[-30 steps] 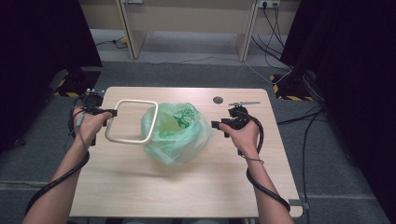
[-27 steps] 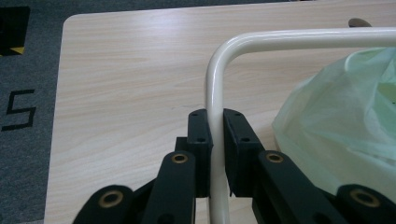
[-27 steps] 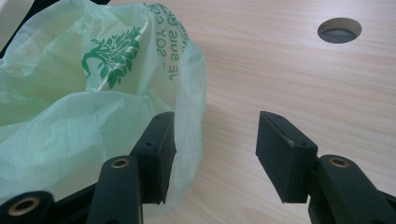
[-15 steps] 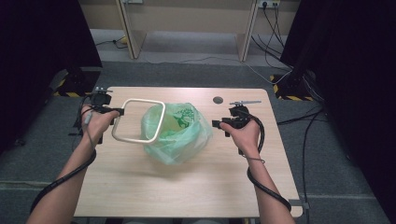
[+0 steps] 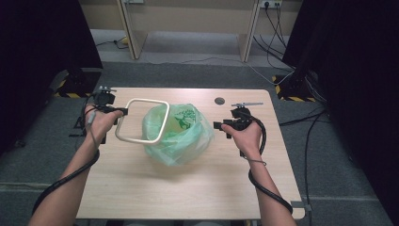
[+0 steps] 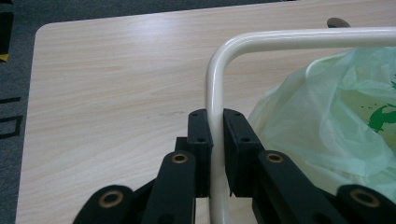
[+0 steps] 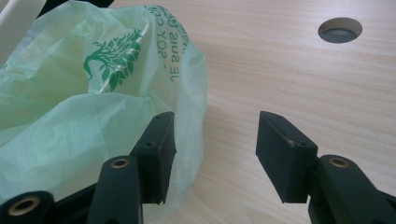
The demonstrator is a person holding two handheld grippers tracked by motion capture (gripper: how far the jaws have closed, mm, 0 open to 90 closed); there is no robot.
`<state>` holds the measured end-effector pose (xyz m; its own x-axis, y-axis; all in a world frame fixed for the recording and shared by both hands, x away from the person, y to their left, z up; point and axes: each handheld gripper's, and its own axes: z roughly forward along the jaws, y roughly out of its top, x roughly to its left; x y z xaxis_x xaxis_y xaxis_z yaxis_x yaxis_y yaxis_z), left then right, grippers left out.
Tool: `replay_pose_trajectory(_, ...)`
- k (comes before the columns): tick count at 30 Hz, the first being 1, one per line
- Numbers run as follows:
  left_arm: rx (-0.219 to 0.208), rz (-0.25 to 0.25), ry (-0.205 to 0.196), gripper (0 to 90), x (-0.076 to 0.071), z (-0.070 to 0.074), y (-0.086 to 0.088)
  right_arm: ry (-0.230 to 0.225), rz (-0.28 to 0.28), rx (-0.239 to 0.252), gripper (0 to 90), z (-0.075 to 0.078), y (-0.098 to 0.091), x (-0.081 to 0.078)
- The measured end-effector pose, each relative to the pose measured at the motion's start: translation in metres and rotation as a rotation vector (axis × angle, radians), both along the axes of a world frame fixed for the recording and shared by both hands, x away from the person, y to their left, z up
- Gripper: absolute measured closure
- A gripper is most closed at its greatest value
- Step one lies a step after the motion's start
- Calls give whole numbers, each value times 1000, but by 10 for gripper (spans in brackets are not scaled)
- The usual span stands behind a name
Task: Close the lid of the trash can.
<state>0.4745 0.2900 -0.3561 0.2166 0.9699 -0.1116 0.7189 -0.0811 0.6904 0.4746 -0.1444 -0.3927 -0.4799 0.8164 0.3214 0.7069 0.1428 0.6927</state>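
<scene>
The left tool is clamped on one short side of a cream rounded-rectangle tube frame, its pads pressed on the tube from both sides, and it holds the frame out over the table toward the middle. The frame's far side lies against, or just over, the near rim of a pale green plastic bag printed with a green tree, which sits slumped near the table's centre with its mouth gaping upward. In the high view the frame's long axis runs roughly from the left hand toward the bag, tilted a little. The right tool stands with its jaws wide apart and nothing pinched; one jaw sits against the bag's loose edge, the other over bare wood. So the bag lies between the two tools, the left one bringing the frame in from its side, the right one nearest the bag's free rim. The coming move likely turns on that rim: the right tool would need to close on the film and lift it so the mouth can be drawn around the frame. Whether the frame already sits inside the mouth I cannot tell.
</scene>
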Motion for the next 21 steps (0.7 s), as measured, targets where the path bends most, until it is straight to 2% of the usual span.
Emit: replay_pose_trajectory(21,5,-25,1,812,2,0,-16,-3,-7,3,475,0,-5,-1)
